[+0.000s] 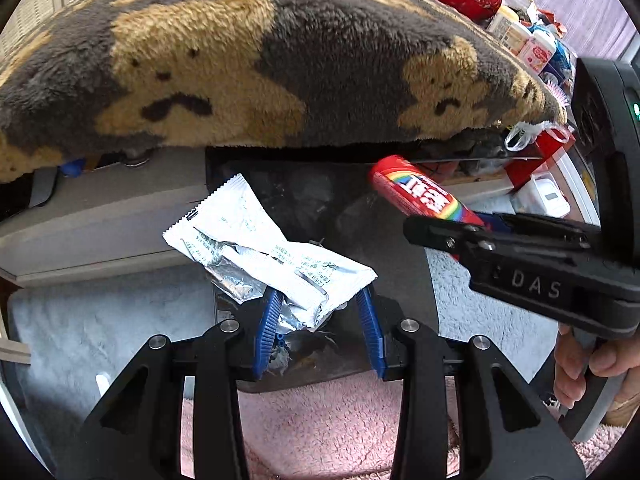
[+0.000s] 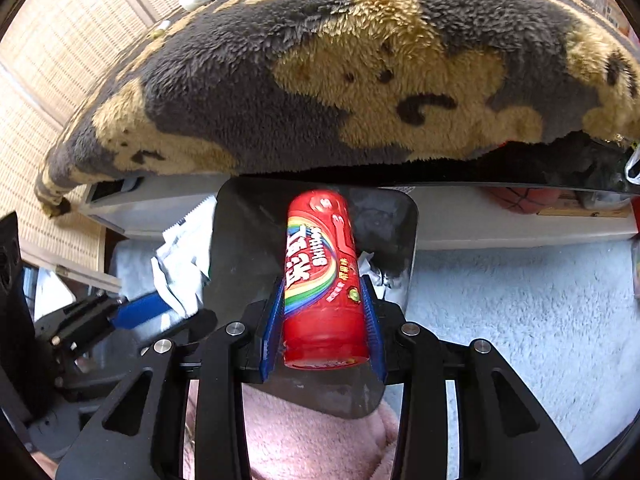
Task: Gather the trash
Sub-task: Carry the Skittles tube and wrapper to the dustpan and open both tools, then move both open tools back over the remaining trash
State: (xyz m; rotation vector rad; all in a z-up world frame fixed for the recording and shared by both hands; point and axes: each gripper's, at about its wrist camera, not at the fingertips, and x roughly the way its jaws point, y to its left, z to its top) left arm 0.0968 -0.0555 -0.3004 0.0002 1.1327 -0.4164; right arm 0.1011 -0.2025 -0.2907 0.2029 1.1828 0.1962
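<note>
Both grippers grip trash over a dark bin [image 2: 240, 240]: the left gripper [image 1: 320, 320] clamps a crumpled white wrapper [image 1: 260, 248], the right gripper [image 2: 326, 324] a red candy tube [image 2: 320, 272]. Blur hides the bin's contents; a bear-print blanket [image 1: 240, 60] covers its far rim.

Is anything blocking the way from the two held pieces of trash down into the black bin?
Nothing visible does. The white wrapper in the left gripper and the red candy tube in the right gripper both hang directly over the open black bin.
</note>
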